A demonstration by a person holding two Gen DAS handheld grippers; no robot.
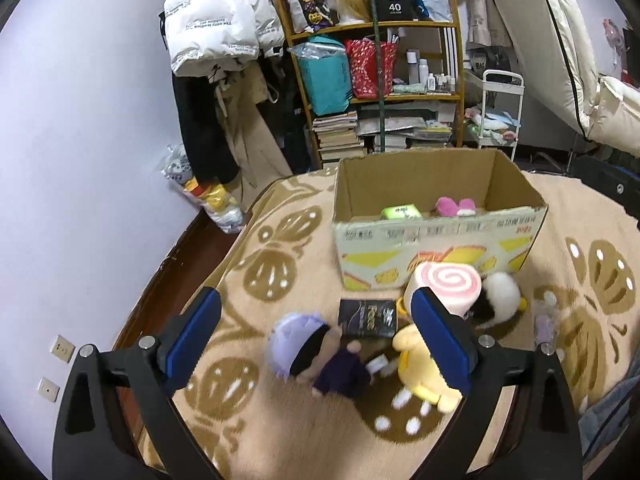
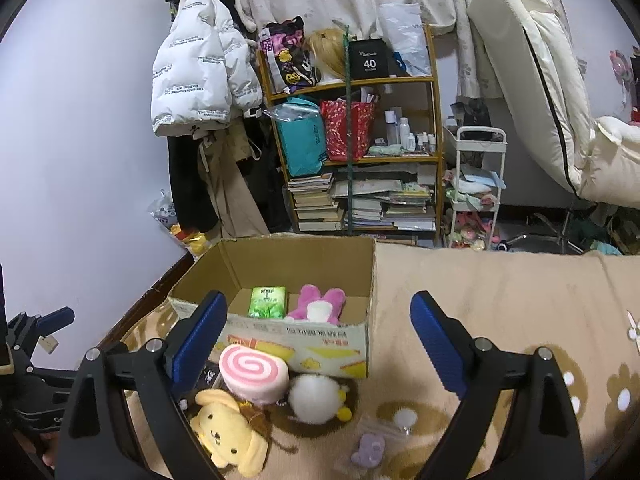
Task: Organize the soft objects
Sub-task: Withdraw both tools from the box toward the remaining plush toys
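A cardboard box (image 2: 280, 280) stands open on a beige blanket (image 2: 500, 300) with a brown butterfly pattern. Inside it lie a green packet (image 2: 268, 302) and, just beside that, a pink plush rabbit (image 2: 320, 305). The rest of the soft things lie outside, in front of the box: a pink-swirl roll cushion (image 2: 254, 374) leans against the box's front wall, a white fluffy ball (image 2: 314, 398) touches the cushion, and a yellow plush dog (image 2: 228, 434) lies just below them. A small lilac plush (image 2: 368, 449) lies apart to the right.

From the left wrist view, a doll with a pale purple cap (image 1: 316, 354) lies near the yellow dog, with a dark box (image 1: 368, 318) behind it.

The left gripper (image 1: 316, 344) has its jaws spread wide and released, holding nothing, above the doll. The right gripper (image 2: 320, 340) is likewise wide apart and empty, over the box's front wall and the cushion.

Behind stand a cluttered wooden shelf (image 2: 352, 152) with stacked books, a white puffer jacket (image 2: 200, 72) hanging on the wall, and a white trolley (image 2: 476, 188).
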